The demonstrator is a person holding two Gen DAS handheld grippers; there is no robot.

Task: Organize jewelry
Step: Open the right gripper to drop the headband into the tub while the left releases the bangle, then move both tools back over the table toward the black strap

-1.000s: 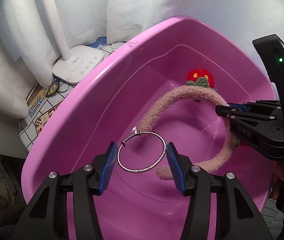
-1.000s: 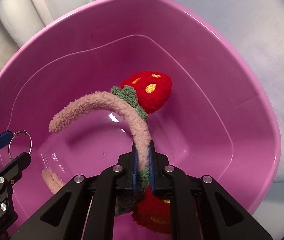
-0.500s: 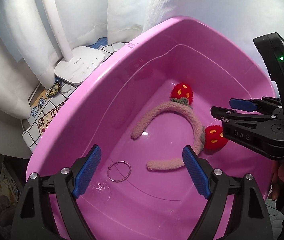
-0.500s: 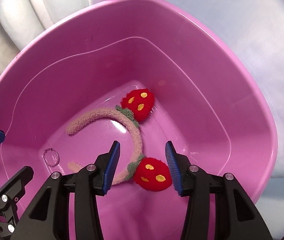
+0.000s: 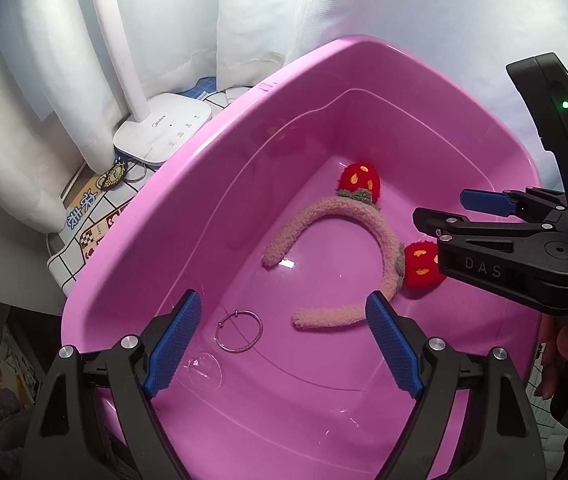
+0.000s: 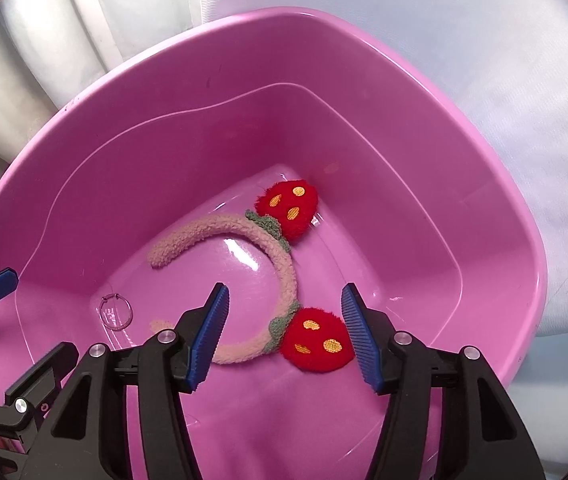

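One end of the fuzzy pink plush headband (image 6: 284, 276) is cut off behind the inner blue pad of the right tongs (image 6: 284, 334) in the right wrist view; the left wrist view shows both ends free. The thin silver wire bangle (image 5: 240, 333) is faint and hard to make out from the right side (image 6: 116, 314), clearer from the left, where a small clasp bump shows on its ring. Beside the bangle, a pale circular mark on the tub floor cannot be identified.

The large glossy pink plastic tub (image 5: 188, 184) has smooth rounded walls and a stepped inner ledge. The headband lies flat on its floor, curved in an open arc, carrying two red plush strawberries (image 6: 289, 208) with yellow seed spots and green knitted leaves. The one bangle lies flat near the headband, apart from it.

Left tongs (image 5: 280, 340) hover above the tub with ribbed blue pads spread wide, released, holding nothing. Right tongs are likewise spread and empty above the nearer strawberry.

Outside the tub, a white plastic lamp base (image 5: 164, 128) stands on a checked patterned cloth (image 5: 88, 224) covering the surface, before white curtains (image 5: 24, 80).
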